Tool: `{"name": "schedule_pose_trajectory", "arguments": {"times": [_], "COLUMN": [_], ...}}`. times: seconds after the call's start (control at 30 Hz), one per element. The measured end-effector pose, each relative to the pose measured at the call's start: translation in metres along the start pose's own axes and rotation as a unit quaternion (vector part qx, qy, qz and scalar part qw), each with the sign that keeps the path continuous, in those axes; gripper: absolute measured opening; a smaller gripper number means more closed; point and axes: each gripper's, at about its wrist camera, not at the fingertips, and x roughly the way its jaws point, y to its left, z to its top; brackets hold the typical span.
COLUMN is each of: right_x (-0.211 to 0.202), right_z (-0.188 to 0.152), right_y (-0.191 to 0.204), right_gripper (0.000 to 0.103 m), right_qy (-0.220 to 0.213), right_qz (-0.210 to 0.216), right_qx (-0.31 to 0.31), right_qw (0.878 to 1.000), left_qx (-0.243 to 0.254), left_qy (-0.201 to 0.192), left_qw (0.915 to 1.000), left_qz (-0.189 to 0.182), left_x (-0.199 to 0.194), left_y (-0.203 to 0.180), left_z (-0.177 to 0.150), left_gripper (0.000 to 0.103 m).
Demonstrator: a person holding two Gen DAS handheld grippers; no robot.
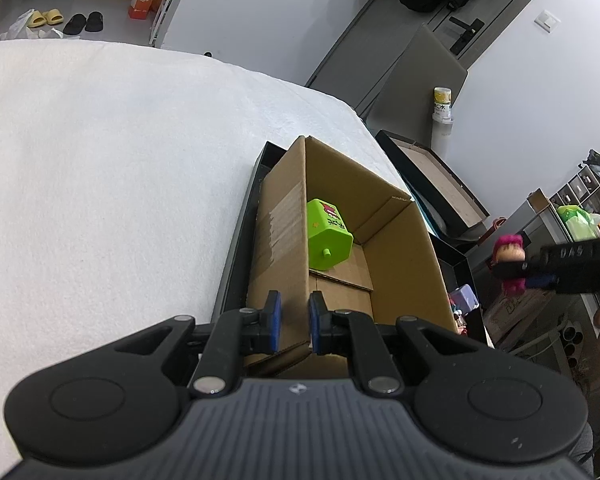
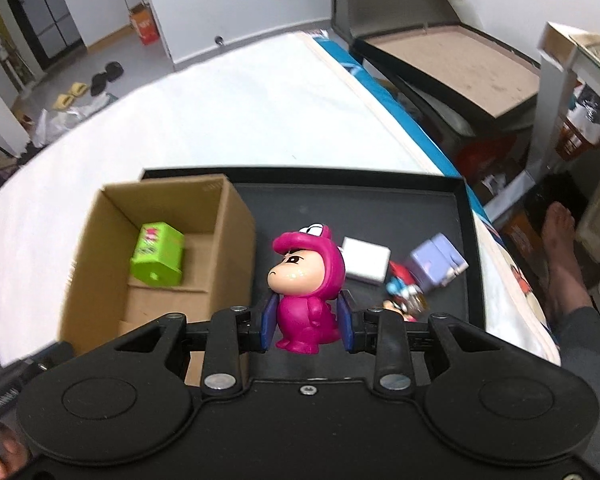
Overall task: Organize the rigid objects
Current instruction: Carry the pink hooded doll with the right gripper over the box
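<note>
Figurine (image 2: pixel 306 292) clamped in right tool (image 2: pixel 306 326) — feet partly hidden.

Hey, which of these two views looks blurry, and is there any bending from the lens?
Right wrist view: motion-smeared cardboard box and tray; the pink figure in the right gripper stays sharp. Left wrist view: mostly crisp, only the pink figure is smeared; the white surface edge bows strongly, fisheye-style.

A small figure (image 2: pixel 404 298) on the black tray (image 2: pixel 458 248) lies half hidden behind the right gripper's (image 2: pixel 307 322) finger; a lilac toy (image 2: pixel 438 262) beside it is motion-blurred; a person's bare foot (image 2: pixel 560 248) is cut off at the ankle.
</note>
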Motion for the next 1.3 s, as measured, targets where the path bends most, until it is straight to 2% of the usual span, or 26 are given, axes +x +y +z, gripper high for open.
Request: {"name": "schedule_pose_trajectory", "arguments": {"times": [0.3,0.77,1.3], "right_x": [-0.008,0.003,0.034], "right_z": [0.015,0.034,0.04], "right_y": [0.013,0.039,0.068], "right_gripper": [0.031,0.031,0.031], "right_qy": [-0.023,-0.029,-0.01], "right_qz": [0.03,0.068,0.064], "right_qx": [0.005,0.004,-0.011], "right_qw": [0.999,0.997,0.998], "left_qx": [-0.002,-0.004,-0.009], "left_qy": [0.001,0.002,0.003], "left_qw": [1.0,1.0,0.9999], "left_qz": [-0.003,-0.005,-0.006], "left_x": [-0.002,-0.002,-0.002], "left_y": [0.001,0.004,0.005], "left_z": [0.001,0.002,0.003], "left_gripper": [0.012,0.012,0.013]}}
